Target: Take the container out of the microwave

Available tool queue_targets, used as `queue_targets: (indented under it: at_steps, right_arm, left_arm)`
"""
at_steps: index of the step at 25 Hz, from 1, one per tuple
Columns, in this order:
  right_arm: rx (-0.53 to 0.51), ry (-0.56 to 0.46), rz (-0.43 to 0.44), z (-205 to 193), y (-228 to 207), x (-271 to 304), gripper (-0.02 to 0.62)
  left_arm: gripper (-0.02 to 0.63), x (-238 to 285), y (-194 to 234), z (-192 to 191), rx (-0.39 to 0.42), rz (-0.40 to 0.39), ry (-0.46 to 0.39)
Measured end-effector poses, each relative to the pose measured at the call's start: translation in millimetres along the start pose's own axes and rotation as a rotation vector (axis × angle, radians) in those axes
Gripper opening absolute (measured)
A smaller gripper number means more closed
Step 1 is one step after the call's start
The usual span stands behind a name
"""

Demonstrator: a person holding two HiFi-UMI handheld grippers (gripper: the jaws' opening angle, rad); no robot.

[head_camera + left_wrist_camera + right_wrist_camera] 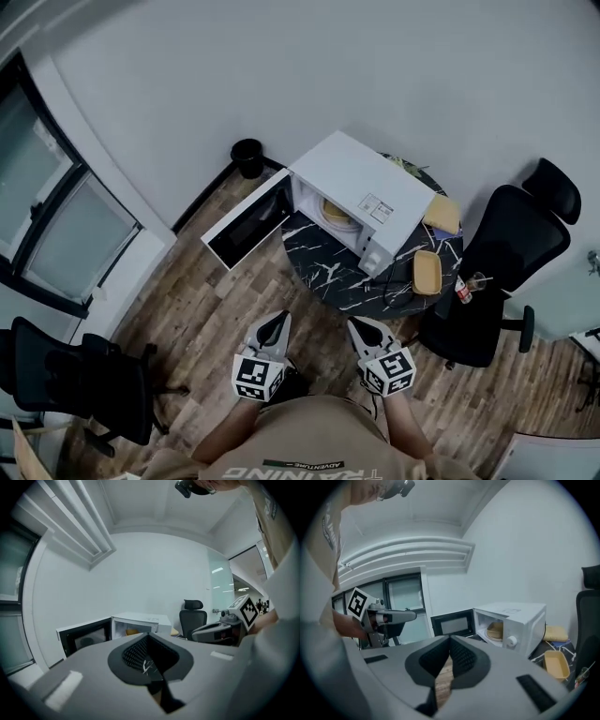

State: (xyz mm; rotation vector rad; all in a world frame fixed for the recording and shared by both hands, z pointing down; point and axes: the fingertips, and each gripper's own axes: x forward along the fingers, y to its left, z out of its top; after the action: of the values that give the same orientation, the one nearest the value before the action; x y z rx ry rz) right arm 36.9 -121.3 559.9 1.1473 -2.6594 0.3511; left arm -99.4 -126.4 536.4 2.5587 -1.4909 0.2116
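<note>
Grippers sat low and close against the person's torso in the head view, side by side and a little apart, with bare forearms running back from them under the shirt. The left gripper (275, 328) angled slightly inward and the right gripper (367, 330) mirrored it, so both noses aimed toward the near edge of the round black marble table (323, 267), well short of it and over the wooden floor (197, 309). In the left gripper view the jaws met at their tips with nothing between them, and the right gripper view showed the same: tips together, only floor planks visible through the slot behind them. Each marker cube faced up toward the head camera. On the table stood the white microwave (367, 192), set toward the far edge, its door (246, 222) swung fully open past the table's left edge. The container (336, 212), a pale yellow bowl-like shape, sat inside the cavity on the microwave's floor, and neither gripper was touching it; the right gripper view showed it just behind the open front. A shallow yellow tray (427, 272) lay near the table's right edge, beside the microwave's front corner, and another yellowish item (442, 215) lay at the far right edge. A black office chair (502, 262) stood just beyond the table's right side, and a black bin (248, 157) stood on the floor by the wall.
</note>
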Motion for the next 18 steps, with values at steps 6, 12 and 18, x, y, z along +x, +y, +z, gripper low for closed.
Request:
queue_targets:
  at_steps: [6,12,18]
  right_arm:
    - [0.029,0.002,-0.050,19,1,63,0.008]
    - [0.021,0.026,-0.056,27,-3,99,0.008]
    - [0.030,0.032,-0.054,26,-27,126,0.008]
  left_arm:
    - [0.006,23,51,0,-0.001,-0.055,0.019]
    - [0.006,39,91,-5,-0.024,-0.043,0.044]
    - [0.006,63,111,-11,-0.026,-0.022,0.079]
